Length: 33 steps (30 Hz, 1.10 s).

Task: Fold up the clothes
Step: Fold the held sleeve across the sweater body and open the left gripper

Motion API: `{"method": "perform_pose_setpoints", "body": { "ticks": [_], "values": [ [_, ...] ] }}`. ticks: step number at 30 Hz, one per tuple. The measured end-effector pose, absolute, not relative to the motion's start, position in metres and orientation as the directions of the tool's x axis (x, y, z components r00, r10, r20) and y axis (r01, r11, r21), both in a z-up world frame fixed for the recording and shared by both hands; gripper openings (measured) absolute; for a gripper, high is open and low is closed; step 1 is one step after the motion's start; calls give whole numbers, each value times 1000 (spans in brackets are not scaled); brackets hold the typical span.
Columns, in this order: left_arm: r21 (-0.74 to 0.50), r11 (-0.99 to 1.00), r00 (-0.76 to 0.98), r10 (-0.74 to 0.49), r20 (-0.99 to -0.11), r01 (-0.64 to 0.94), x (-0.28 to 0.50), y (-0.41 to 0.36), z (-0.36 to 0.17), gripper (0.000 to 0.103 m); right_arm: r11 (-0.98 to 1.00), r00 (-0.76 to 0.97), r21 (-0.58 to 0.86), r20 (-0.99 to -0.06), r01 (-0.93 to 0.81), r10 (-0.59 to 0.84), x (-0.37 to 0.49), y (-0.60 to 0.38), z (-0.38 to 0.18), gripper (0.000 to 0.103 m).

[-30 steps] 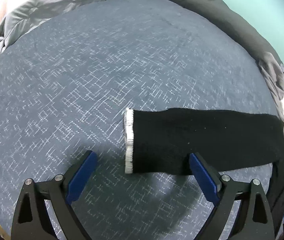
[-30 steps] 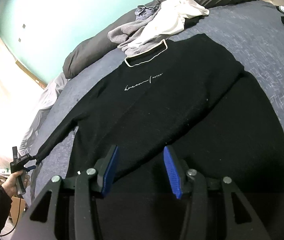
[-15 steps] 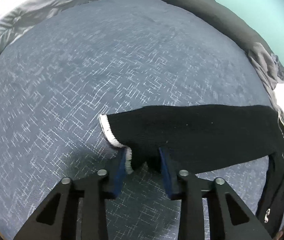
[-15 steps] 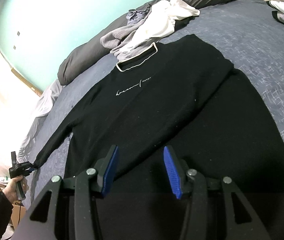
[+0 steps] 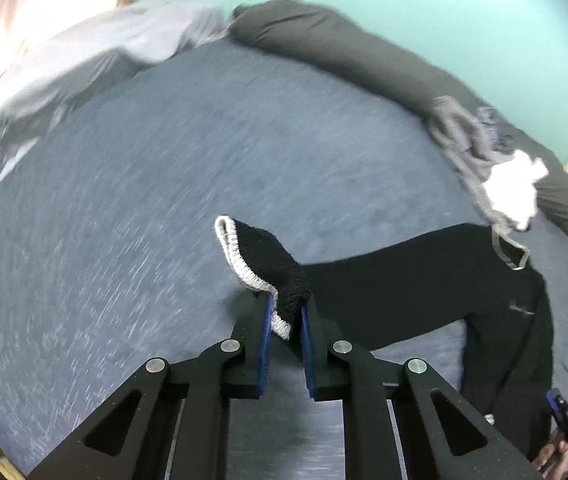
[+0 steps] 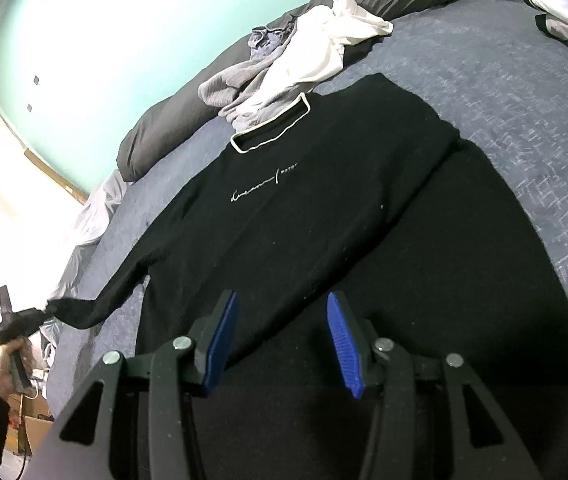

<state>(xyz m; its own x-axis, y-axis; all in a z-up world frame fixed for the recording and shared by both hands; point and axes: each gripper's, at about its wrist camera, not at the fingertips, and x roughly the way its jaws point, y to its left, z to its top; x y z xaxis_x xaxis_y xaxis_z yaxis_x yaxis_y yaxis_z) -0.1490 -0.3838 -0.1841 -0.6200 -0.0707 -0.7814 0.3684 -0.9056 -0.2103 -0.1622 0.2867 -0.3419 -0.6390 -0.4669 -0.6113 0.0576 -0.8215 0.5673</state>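
Ribbed white cuff [image 5: 244,268] bunches between closing left tongs [image 5: 285,312].

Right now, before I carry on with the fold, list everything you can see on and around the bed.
sweater: one, black with white-edged collar and small white script, spread flat on the bed
sleeve cuff: one, black with white rim, lifted off the bed
bedspread: one, blue-grey patterned, under everything
long pillow: one, dark grey, along the green wall
clothes pile: grey and white garments, beyond the collar
pale sheet: one, light grey, bunched at the bed's far edge
left gripper: black, blue pads, closing on the cuff
right gripper: black, blue pads, open above the hem
hand: one, holding the left gripper's handle
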Motion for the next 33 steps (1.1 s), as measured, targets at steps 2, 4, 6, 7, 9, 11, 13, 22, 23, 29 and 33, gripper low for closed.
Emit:
{"method": "perform_pose_setpoints", "body": {
  "ticks": [2,4,6,7,9,11,13,22,23,29,33],
  "values": [
    [-209,-923,-646,-54,-762,324,-150,-363,-161,13,-815,-641,576,-606,53,-470,-162,290,-342,47],
    [-209,-937,-666,-34,-745,281,-152,-340,-141,13,-809,-645,587,-601,45,-472,-161,295,-342,47],
    [-212,-951,-684,-1,-729,226,-164,-312,-125,13,-801,-647,597,-596,41,-477,-161,300,-341,47],
    [-213,-957,-692,17,-722,199,-171,-297,-117,13,-797,-649,603,-592,37,-478,-160,303,-341,47],
    [-213,-966,-700,49,-713,149,-185,-268,-108,13,-789,-654,614,-585,30,-480,-160,308,-339,47],
    [-211,-972,-703,81,-707,100,-197,-240,-100,13,-781,-660,624,-577,24,-481,-159,314,-337,47],
    [-211,-976,-706,119,-698,44,-212,-207,-90,13,-774,-666,633,-569,20,-483,-158,321,-336,47],
    [-209,-964,-684,262,-681,-161,-238,-68,-61,13,-741,-688,671,-545,-15,-479,-154,350,-335,47],
    [-213,-959,-676,283,-680,-187,-239,-52,-60,13,-738,-689,675,-543,-17,-480,-153,353,-336,47],
    [-240,-920,-612,386,-690,-310,-242,35,-78,13,-718,-695,694,-541,-51,-474,-151,371,-339,47],
    [-246,-898,-532,417,-737,-365,-241,84,-120,13,-708,-691,703,-544,-65,-476,-151,379,-343,47]
  ]
}}
